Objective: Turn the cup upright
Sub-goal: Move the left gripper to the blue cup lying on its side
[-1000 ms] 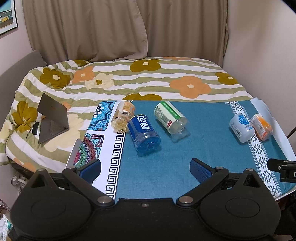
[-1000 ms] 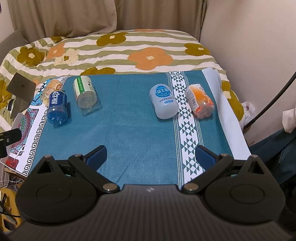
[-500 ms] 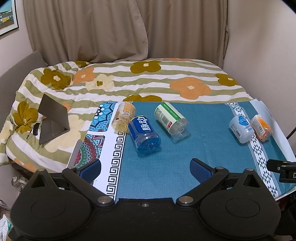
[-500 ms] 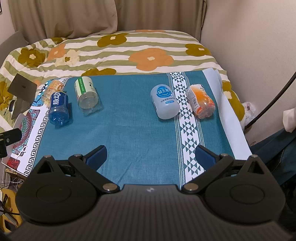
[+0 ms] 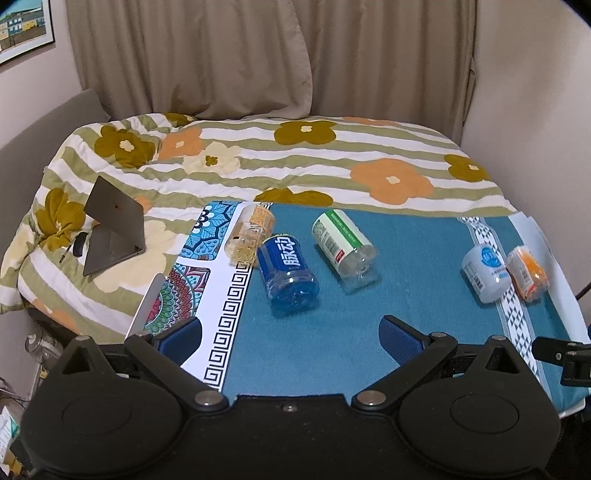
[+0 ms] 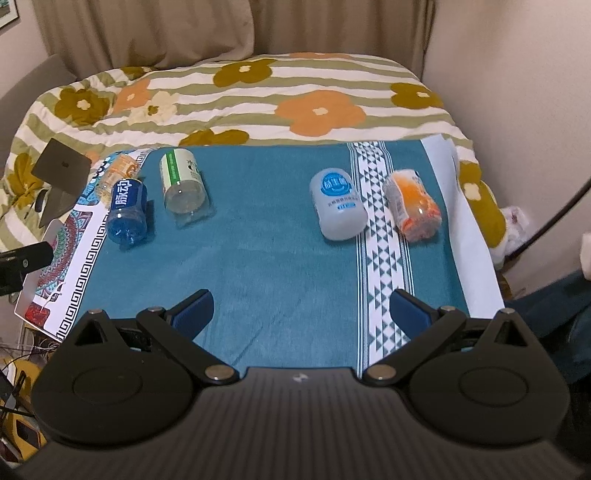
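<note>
Left claw [image 5: 290,334] and right claw [image 6: 301,310] gape wide, holding nothing.

The desk had a teal cloth [image 6: 258,240] over it, with a white triangle-patterned strip [image 6: 380,240] running down the right side and colourful mandala mats [image 5: 184,284] along the left edge. Behind it was a bed with a striped flower quilt [image 5: 295,155], and a grey laptop [image 5: 110,232] sat half open on the quilt's left side. Beige curtains [image 5: 240,55] hung at the back, and a framed picture [image 5: 22,33] was on the left wall.
</note>
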A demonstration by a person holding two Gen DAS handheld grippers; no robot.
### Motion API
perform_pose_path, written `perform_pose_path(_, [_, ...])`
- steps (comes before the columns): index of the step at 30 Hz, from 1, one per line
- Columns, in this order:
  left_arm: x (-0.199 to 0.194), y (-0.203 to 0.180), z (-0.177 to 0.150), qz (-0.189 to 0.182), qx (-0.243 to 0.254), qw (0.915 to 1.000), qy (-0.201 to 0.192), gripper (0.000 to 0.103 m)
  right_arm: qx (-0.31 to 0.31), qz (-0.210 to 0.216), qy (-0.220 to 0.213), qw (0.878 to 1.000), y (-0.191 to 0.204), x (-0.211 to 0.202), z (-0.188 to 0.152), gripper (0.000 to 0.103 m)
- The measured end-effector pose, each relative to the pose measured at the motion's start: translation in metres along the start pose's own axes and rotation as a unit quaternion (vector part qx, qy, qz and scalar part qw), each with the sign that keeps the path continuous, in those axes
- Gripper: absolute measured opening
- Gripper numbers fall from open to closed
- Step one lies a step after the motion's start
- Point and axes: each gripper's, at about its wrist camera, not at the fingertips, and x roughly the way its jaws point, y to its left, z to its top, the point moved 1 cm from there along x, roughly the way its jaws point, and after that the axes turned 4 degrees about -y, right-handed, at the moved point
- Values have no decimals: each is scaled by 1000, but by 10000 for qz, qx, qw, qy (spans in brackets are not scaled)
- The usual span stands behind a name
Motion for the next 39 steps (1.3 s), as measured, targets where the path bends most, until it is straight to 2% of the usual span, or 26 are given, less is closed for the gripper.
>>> perform_pose_path(8, [32, -2, 15, 3, -263, 9996, 125, 103, -396, 233, -156, 9988, -9, 19, 15, 103])
perform_pose_path(10, [44, -1, 18, 16, -291, 9994, 178, 103, -319, 377, -71, 9988, -12, 28, 19, 103])
perform_pose_path(12, [60, 1, 22, -13, -365, 9988, 315, 103, -262, 450, 215, 9984, -12, 38, 23, 103])
perform_pose_path(15, [84, 7, 28, -22, -450, 9976, 522, 103, -246, 556, 235, 9979, -9, 47, 25, 103])
perform_pose_path(18, [110, 12, 34, -13, -381, 9960, 805, 102, -288, 435, 237, 9984, -1, 54, 28, 103])
perform_pose_path(24, [151, 19, 46, -8, -279, 9951, 946, 100, -73, 359, 412, 9985, 8, 77, 39, 103])
perform_pose_path(26, [165, 22, 49, -55, -286, 9941, 1043, 95, -22, 276, 481, 9985, 12, 85, 42, 103])
perform_pose_path(33, [207, 26, 54, -254, -321, 9886, 1451, 90, 126, 140, 731, 9971, 25, 116, 54, 103])
perform_pose_path(35, [216, 26, 53, -319, -340, 9866, 1564, 87, 169, 121, 773, 9968, 29, 122, 56, 103])
perform_pose_path(37, [224, 27, 52, -391, -377, 9841, 1690, 79, 213, 100, 812, 9964, 31, 128, 58, 103])
perform_pose_path(39, [229, 28, 50, -461, -404, 9822, 1774, 78, 247, 80, 852, 9960, 33, 133, 60, 103])
